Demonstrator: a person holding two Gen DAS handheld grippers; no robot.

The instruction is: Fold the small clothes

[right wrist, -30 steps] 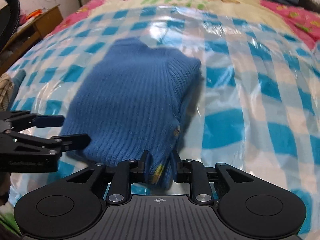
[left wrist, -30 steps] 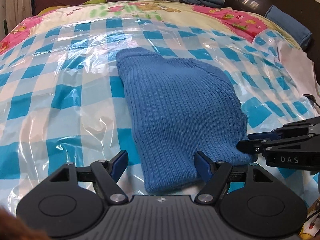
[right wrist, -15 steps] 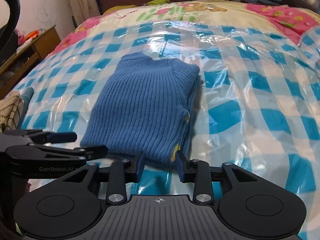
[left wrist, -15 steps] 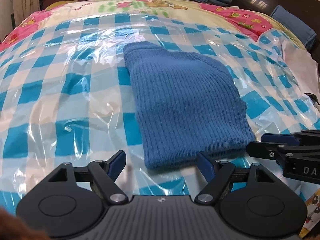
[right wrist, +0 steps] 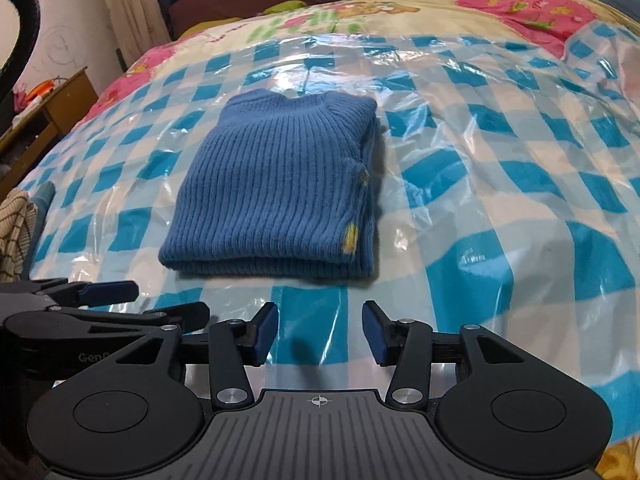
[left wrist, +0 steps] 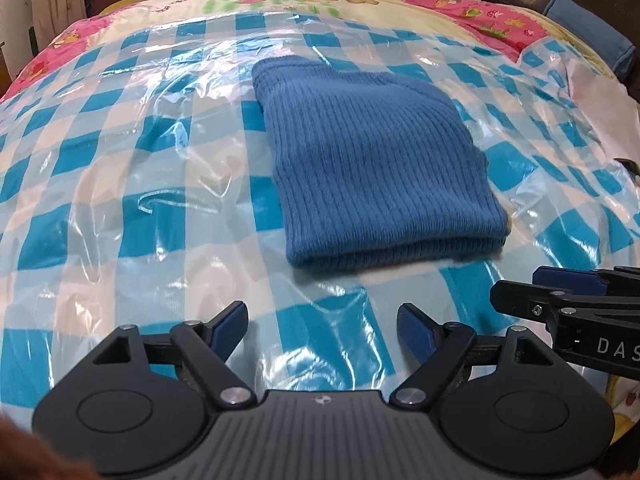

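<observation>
Sweater (right wrist: 276, 196), blue and ribbed, lies folded into a compact rectangle on the clear plastic sheet (right wrist: 500, 168) that covers the blue-and-white checked cloth on the bed. Its folded edge faces me, and on its right side the layers are stacked, with small yellow marks showing along that edge. The collar end points away from me, toward the cartoon-print blanket (right wrist: 360, 16) further up the bed.

My left gripper (left wrist: 322, 322) is spread wide over bare plastic just short of the sweater's near edge; nothing sits between its blue pads (left wrist: 230, 320), and its jaws have just been opening further. My right gripper (right wrist: 320, 330) is also parted, less widely, and empty; its jaws have just been opening, and the sweater's near hem, which was between them a moment ago, now lies clear ahead of the fingertips. Both grippers hover side by side, close together, each visible at the edge of the other's view.

A wooden bedside cabinet (right wrist: 52, 108) stands to the left of the bed, a checked beige cloth (right wrist: 14, 232) lies at the bed's left edge, and folded dark blue fabric (left wrist: 588, 28) rests near the headboard on the right.
</observation>
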